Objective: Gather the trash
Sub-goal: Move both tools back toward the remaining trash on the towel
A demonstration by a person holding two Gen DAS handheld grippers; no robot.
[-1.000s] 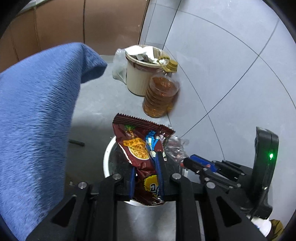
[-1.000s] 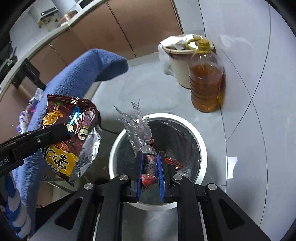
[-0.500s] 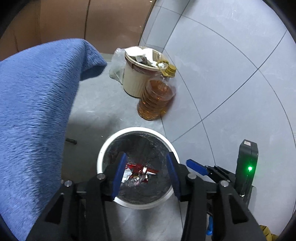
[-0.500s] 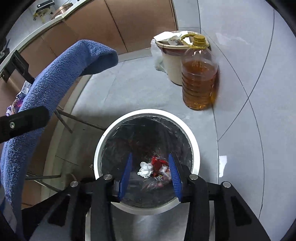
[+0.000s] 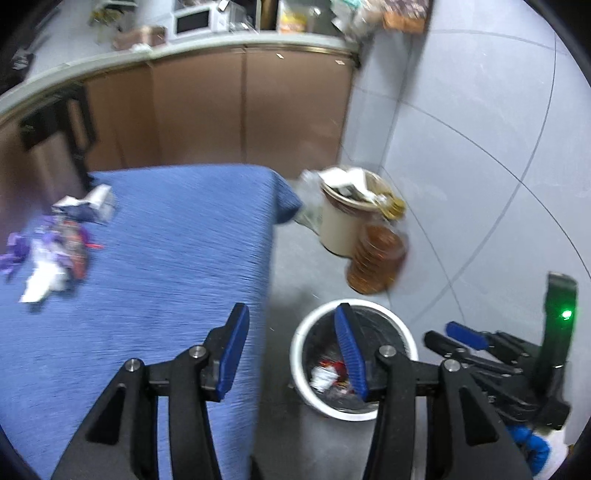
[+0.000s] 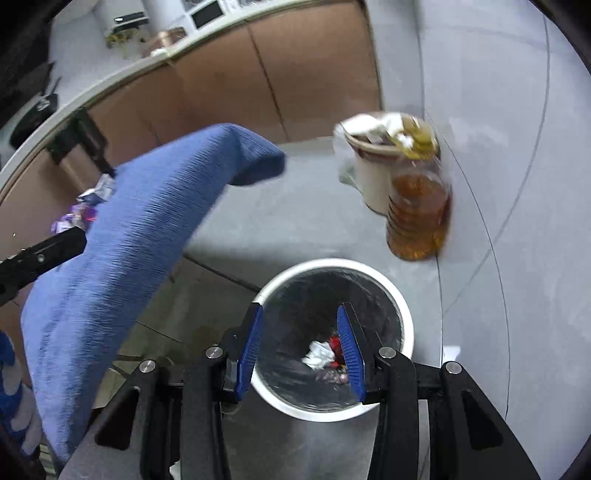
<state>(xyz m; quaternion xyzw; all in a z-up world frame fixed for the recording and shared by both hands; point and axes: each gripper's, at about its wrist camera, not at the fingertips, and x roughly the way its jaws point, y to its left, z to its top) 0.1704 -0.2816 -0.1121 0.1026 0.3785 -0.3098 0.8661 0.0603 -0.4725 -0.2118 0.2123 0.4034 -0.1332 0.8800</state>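
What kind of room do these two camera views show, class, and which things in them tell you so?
Probably a home kitchen. A white microwave stands on a pale countertop above brown cabinet doors, and a clear plastic bottle of amber cooking oil stands on the grey floor by a white round bin.

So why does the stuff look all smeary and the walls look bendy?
Left wrist view: the wrappers on the blue cloth and the oil bottle are smeared by motion blur, while the left gripper looks sharp. Right wrist view: the bottle and cloth edge blur too, but the bin stays fairly clear. In both, the fisheye lens bends the wall lines and darkens the corners.
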